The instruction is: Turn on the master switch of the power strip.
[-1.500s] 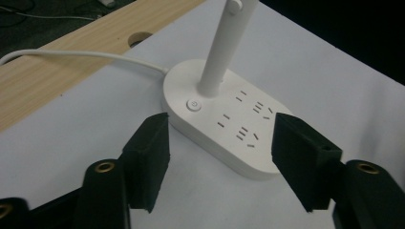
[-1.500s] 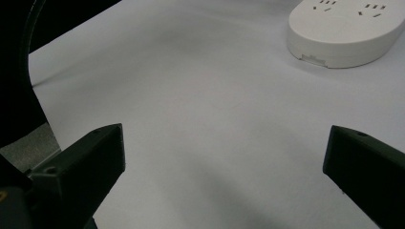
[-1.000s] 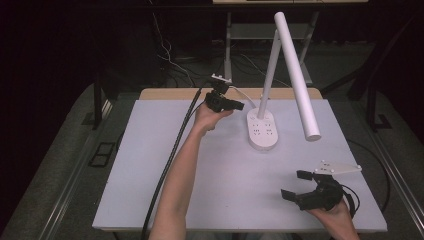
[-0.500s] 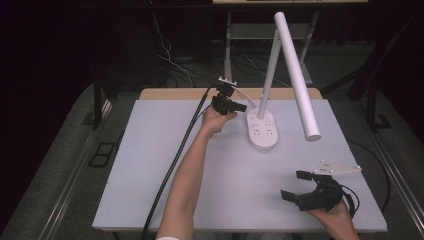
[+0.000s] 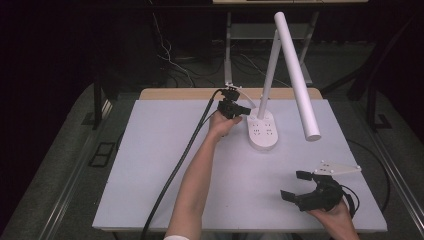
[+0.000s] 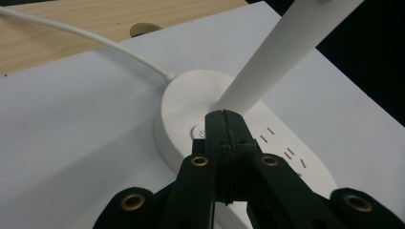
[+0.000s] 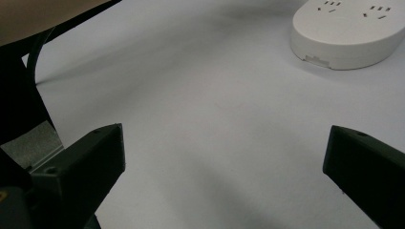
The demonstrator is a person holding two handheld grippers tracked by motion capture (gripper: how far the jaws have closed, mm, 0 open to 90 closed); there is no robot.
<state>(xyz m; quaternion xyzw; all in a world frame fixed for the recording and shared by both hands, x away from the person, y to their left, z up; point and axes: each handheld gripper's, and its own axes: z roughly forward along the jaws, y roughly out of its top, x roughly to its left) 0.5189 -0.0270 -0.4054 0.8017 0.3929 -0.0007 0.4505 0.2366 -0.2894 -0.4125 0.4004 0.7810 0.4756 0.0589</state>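
A white desk lamp stands at the table's far middle, its oval base (image 5: 262,133) carrying socket slots and its long tube head (image 5: 298,75) slanting down to the right. My left gripper (image 5: 245,110) is shut, its tips against the base's near-left end. In the left gripper view the closed tips (image 6: 223,116) press beside a small round button (image 6: 197,132) at the foot of the lamp's stem (image 6: 282,52). My right gripper (image 5: 297,186) rests open near the table's front right corner, with nothing between its jaws; the lamp base (image 7: 348,31) lies well ahead of it.
The white table top (image 5: 150,165) has a wooden strip (image 5: 190,94) along its far edge. The lamp's white cord (image 6: 90,40) runs off over that strip. A thick black cable (image 5: 175,170) trails from the left gripper along the forearm.
My left gripper has moved right and slightly forward, from beside the lamp to touching its base. The right gripper has stayed where it was.
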